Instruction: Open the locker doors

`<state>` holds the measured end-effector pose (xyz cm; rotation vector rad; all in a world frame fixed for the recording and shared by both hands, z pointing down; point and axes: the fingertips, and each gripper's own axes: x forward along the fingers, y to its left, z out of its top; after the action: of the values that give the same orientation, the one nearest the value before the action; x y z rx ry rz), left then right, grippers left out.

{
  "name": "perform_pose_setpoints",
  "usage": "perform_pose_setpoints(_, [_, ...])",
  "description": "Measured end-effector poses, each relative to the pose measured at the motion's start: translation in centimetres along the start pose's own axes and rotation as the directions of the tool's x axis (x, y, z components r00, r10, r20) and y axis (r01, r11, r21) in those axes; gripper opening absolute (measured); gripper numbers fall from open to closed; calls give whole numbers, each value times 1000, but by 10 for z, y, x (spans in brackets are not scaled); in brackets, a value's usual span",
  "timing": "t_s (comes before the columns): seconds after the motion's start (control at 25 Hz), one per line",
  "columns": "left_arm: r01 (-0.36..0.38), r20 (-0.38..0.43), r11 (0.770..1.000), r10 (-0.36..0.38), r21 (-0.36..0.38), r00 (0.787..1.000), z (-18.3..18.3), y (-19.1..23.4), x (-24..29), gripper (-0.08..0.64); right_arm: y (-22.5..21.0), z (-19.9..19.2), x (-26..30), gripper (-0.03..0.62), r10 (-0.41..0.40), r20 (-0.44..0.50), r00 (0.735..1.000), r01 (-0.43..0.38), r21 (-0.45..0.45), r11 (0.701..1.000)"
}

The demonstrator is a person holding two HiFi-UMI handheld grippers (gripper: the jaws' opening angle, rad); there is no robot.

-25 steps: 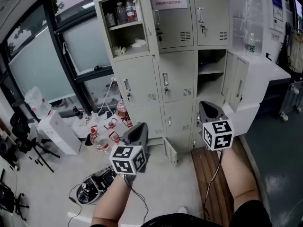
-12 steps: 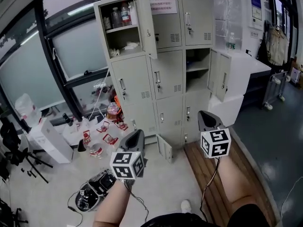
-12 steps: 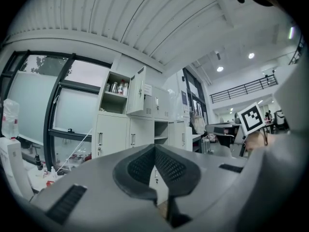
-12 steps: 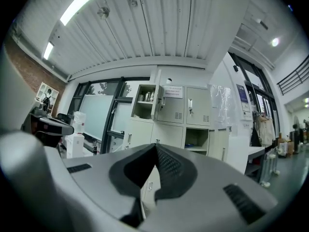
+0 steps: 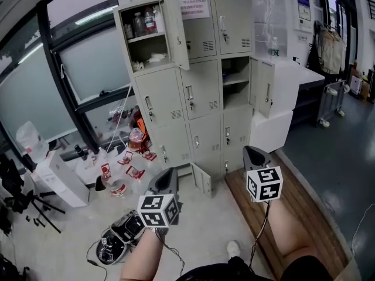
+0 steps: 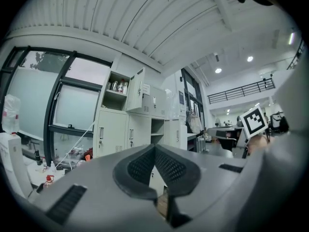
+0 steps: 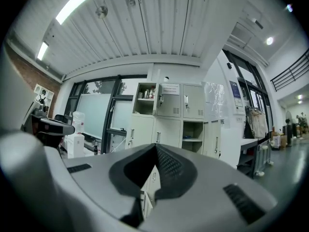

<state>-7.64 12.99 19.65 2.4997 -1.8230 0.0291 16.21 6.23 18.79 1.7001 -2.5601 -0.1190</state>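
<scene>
My left gripper (image 5: 166, 179) and right gripper (image 5: 254, 157), clenched empty, face the partly open locker (image 5: 159, 107); its seemingly slim handles (image 5: 189, 95) need parted jaws

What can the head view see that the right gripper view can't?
Only the head view shows the person's shoe and the wooden floorboards. Only the right gripper view shows the ribbed ceiling, its strip light, and the right tongs, shut, up close. Both show the lockers, top-left door open.
</scene>
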Motion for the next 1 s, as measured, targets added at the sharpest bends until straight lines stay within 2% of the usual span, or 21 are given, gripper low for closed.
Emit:
perform_pose_setpoints(0.36, [1,-31,1000,-1,-14,1000,-24,-6,-23,-2,13,-26,-27,0,-16,-33,999,17,29,999])
perform_pose_setpoints(1.0, [-3,-43,999,1,-34,999,-33,-5,-31,-2,17,-48,-41,0,-23,-78,997,28,52,998])
